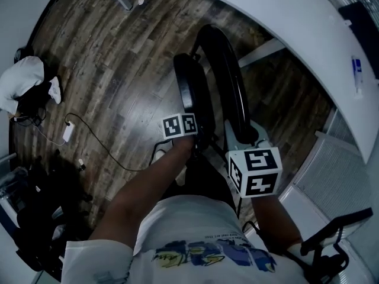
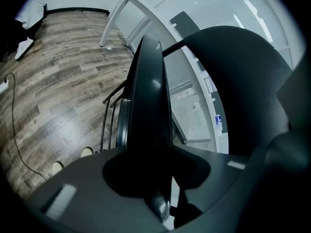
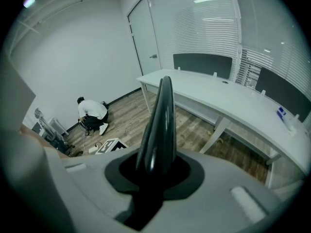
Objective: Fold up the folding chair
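Observation:
The black folding chair stands on the wood floor, seen from above in the head view. Its seat panel [image 1: 189, 87] is tipped up on edge, close beside the arched backrest [image 1: 228, 81]. My left gripper [image 1: 200, 136] is shut on the seat's edge, which rises dark and narrow between the jaws [image 2: 148, 106]. The backrest fills the right of the left gripper view [image 2: 243, 81], and thin chair tubes [image 2: 111, 118] show below the seat. My right gripper [image 1: 246, 136] is shut on the backrest's edge [image 3: 160, 120].
A long curved white desk [image 1: 284, 34] runs just behind and right of the chair, on white legs [image 3: 218, 132]. A cable [image 1: 89, 141], a white cloth [image 1: 23, 81] and dark gear lie at left. A person crouches far across the room [image 3: 92, 113].

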`<state>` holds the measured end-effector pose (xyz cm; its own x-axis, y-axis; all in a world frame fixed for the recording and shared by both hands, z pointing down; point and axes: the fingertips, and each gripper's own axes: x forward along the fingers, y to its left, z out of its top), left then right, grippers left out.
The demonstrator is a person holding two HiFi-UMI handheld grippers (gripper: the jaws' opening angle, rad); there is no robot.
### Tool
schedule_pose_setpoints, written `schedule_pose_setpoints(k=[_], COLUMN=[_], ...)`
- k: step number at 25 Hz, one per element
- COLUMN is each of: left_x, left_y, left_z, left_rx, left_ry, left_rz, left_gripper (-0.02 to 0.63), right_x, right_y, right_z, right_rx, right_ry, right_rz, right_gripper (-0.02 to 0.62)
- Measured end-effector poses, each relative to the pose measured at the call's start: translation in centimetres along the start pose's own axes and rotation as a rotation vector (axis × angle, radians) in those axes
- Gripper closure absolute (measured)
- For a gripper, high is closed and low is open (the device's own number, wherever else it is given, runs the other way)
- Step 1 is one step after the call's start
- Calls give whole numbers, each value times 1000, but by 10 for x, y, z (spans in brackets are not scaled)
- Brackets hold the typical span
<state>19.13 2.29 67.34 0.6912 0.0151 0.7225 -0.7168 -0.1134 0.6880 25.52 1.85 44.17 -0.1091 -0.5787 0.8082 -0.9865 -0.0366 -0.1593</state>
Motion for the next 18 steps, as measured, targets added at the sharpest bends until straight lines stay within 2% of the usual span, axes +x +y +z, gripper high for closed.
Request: schedule_pose_setpoints(k=[12,18], left_x=[14,11], left_y=[-18,-14], left_z=[2,1], left_rx=[12,28], left_ry=[10,10], left_rz=[50,101], left_gripper=[477,477], right_x=[0,2], right_y=[6,29], right_z=[5,5], right_rx=[-14,-27], right_ry=[3,7], right_rz=[-34,-46], right_gripper=[525,523])
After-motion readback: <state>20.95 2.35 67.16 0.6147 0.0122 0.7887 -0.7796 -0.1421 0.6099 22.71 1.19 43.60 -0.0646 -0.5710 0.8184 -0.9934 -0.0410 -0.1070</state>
